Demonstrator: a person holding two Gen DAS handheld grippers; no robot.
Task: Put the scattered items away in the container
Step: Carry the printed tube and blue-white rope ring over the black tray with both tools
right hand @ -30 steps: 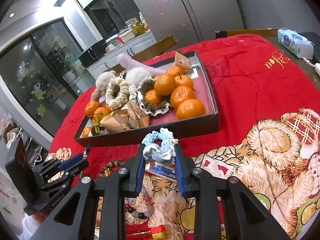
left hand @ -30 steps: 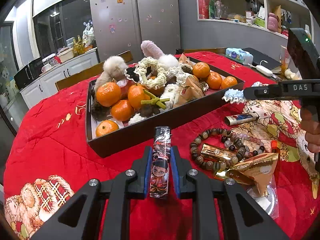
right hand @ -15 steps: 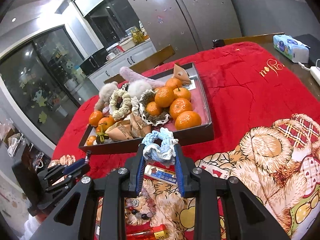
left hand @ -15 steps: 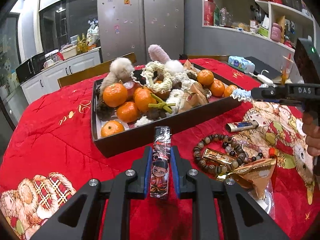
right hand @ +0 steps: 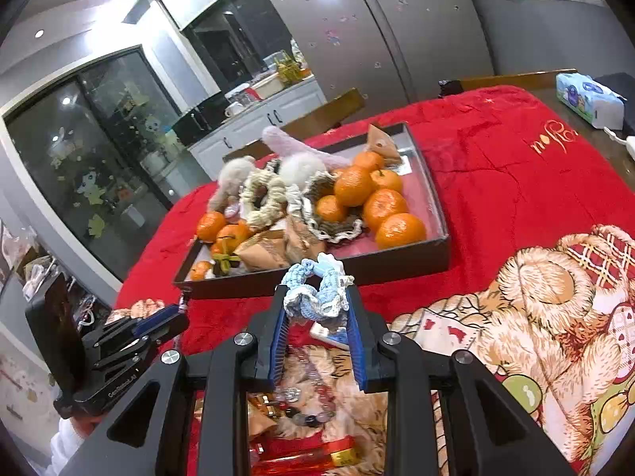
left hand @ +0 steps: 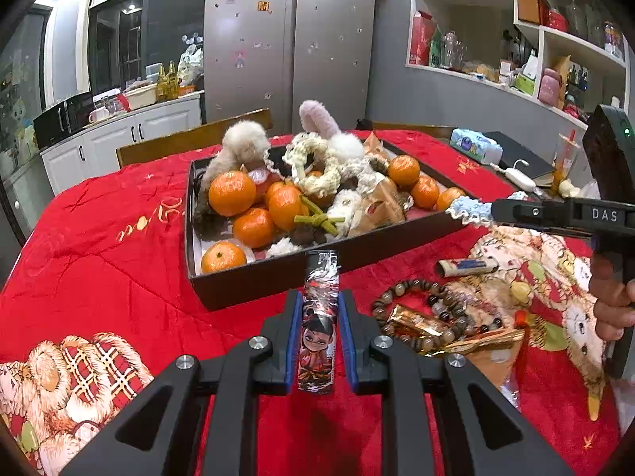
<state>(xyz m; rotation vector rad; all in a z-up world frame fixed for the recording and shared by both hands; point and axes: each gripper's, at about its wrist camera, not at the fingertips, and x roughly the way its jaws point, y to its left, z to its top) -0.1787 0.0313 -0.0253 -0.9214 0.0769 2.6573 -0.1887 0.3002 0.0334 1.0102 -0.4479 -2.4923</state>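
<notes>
We see the left gripper [left hand: 319, 341] pinching a slim printed lighter [left hand: 318, 323] upright between its blue pads, just short of the near wall of the dark tray [left hand: 278, 277], which sits on the red tablecloth [left hand: 111, 238] heaped with tangerines [left hand: 232, 193] and knitted scrunchies. The right gripper [right hand: 317, 313] is clamped on a blue-and-white crocheted scrunchie [right hand: 315, 291], also held just on the near side of the tray's wall. To the right of the tray, a bead bracelet [left hand: 416, 317], a gold wrapper [left hand: 412, 319] and a small tube [left hand: 466, 266] lie loose on the cloth.
</notes>
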